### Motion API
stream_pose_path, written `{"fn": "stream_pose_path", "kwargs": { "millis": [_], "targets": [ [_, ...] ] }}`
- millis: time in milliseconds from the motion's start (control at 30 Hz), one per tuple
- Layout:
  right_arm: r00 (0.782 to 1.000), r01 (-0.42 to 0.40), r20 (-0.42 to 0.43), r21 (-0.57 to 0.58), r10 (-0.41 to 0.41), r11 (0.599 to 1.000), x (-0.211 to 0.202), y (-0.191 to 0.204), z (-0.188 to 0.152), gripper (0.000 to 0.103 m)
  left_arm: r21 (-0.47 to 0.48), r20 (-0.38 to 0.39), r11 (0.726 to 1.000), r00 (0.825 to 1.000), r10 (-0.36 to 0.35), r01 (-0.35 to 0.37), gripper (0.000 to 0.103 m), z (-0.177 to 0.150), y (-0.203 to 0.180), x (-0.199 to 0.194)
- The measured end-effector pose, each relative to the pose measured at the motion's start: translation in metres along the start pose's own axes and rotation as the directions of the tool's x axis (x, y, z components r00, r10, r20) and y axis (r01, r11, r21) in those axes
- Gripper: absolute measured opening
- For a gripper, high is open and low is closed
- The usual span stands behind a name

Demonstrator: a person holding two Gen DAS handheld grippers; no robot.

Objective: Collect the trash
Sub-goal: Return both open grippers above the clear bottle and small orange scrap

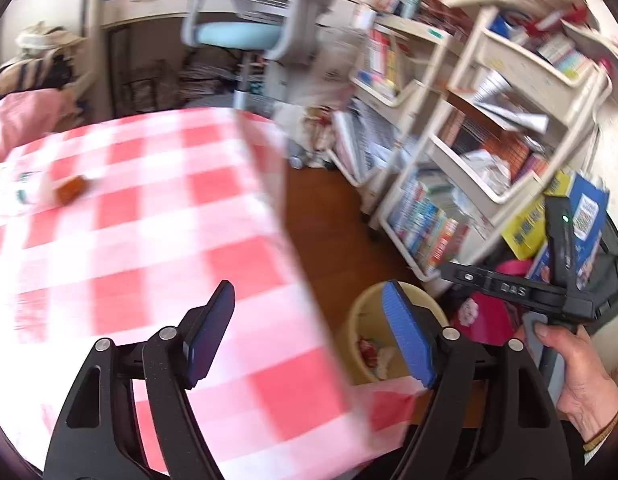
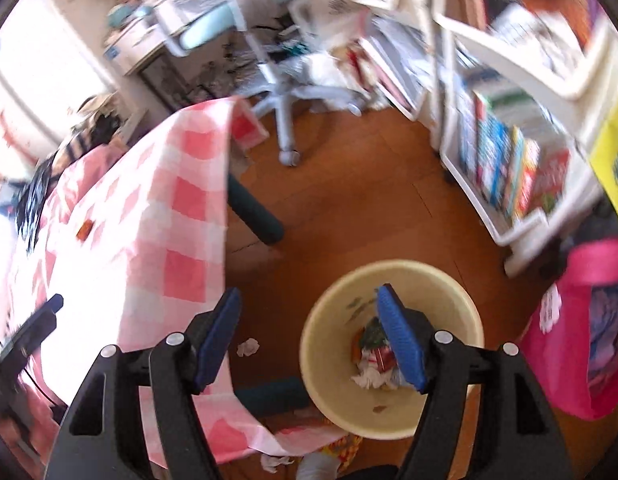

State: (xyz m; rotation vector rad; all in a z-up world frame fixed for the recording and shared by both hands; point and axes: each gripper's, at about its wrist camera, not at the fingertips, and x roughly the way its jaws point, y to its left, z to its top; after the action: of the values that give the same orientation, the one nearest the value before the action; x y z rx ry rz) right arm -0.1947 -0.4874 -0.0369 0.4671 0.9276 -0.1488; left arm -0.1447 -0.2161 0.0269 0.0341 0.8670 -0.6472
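1. At the far left of the bench (image 1: 149,208), under its red-and-white checked cloth, lie a pale green-printed wrapper (image 1: 17,194) and, just beside it, a small brown wrapper (image 1: 71,189); both look like trash not yet collected, though blur hides their detail.
2. Nearer the middle, the left gripper (image 1: 309,332) hangs over the bench's near right corner with its jaws spread wide and nothing between them. The two wrappers lie up and to the left of it across the cloth, well apart from its blue pads.
3. Right of the bench edge, on the wooden floor, stands the cream bin (image 2: 393,344), already holding crumpled paper and coloured wrappers.
4. Above the bin hovers the right gripper (image 2: 309,340), jaws also spread and empty; its right pad sits over the bin's mouth, its left pad over the cloth edge.
5. Between bench and bin, a crumpled white scrap (image 2: 248,347) lies on the floor, almost directly under the right gripper's open gap.
6. My judgement: the left hand is nearer the bench wrappers and must travel leftward across the cloth, while the right is better placed for the floor scrap.
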Motion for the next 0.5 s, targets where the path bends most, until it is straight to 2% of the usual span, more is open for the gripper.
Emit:
{"fn": "stream_pose_path", "kwargs": {
  "millis": [133, 233, 400, 500],
  "targets": [
    [0.999, -0.023, 0.024, -0.147, 0.027, 0.989, 0.005, 0.047, 0.003, 0.068, -0.123, 0.027, 0.986, 0.993, 0.118, -0.114, 0.076, 0.012, 0.074, -0.028],
    [0.998, -0.046, 0.037, -0.284, 0.059, 0.958, 0.01, 0.094, 0.004, 0.07, -0.266, 0.031, 0.944, 0.977, 0.211, -0.195, 0.076, 0.021, 0.139, -0.045],
    [0.991, -0.107, 0.016, -0.493, 0.133, 0.863, 0.027, 0.18, 0.001, 0.072, -0.423, 0.047, 0.868, 0.95, 0.308, -0.261, 0.076, 0.029, 0.227, -0.071],
    [0.986, -0.141, -0.015, -0.612, 0.167, 0.778, 0.042, 0.237, -0.003, 0.075, -0.488, 0.042, 0.827, 0.939, 0.341, -0.278, 0.077, 0.022, 0.269, -0.082]
  ]
}}
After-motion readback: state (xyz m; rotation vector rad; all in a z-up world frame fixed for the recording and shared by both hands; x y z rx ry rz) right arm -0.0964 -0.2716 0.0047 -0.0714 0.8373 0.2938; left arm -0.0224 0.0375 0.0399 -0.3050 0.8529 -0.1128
